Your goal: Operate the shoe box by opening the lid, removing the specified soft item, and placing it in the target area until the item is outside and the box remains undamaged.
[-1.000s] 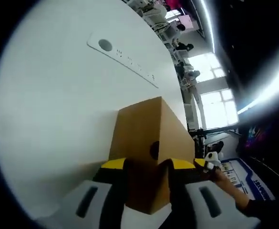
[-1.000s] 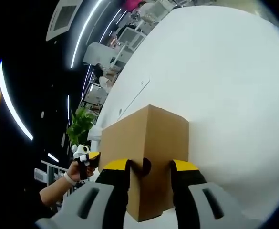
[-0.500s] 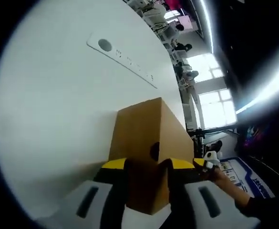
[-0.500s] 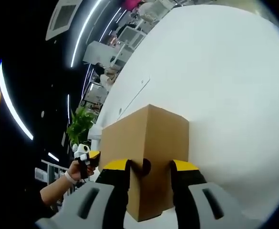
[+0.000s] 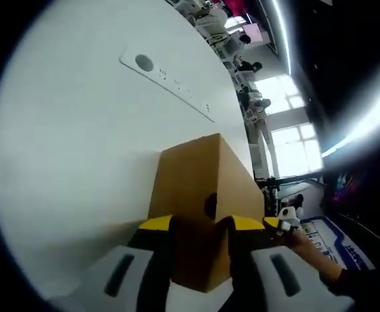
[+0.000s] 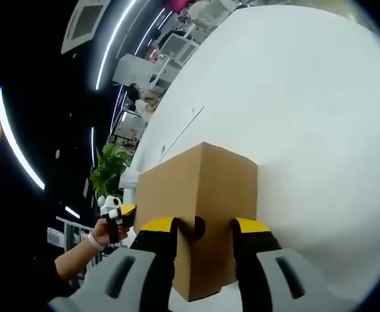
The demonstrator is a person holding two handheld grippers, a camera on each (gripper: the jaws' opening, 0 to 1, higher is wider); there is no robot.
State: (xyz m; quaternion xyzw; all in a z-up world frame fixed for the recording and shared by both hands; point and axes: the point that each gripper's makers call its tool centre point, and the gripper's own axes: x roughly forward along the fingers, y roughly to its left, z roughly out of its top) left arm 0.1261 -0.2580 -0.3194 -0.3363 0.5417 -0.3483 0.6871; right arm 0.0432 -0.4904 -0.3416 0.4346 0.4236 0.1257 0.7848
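The brown cardboard shoe box [image 5: 199, 188] stands closed on a white table, one corner edge with a dark round hole facing the left gripper view. My left gripper [image 5: 201, 227] has its yellow-tipped jaws on either side of that corner, pressed against the cardboard. In the right gripper view the shoe box [image 6: 202, 188] shows its opposite end, and my right gripper [image 6: 202, 229] clasps that corner the same way. Each view catches the other gripper: the right gripper [image 5: 282, 220] held by a hand, and the left gripper [image 6: 115, 213] held by a hand. The box's contents are hidden.
The white table [image 5: 79, 143] spreads wide around the box, with a long flat white strip [image 5: 167, 77] carrying a dark round mark. Bright windows [image 5: 293, 140] and room furniture lie beyond the table edge. A green plant [image 6: 108, 172] stands past the table.
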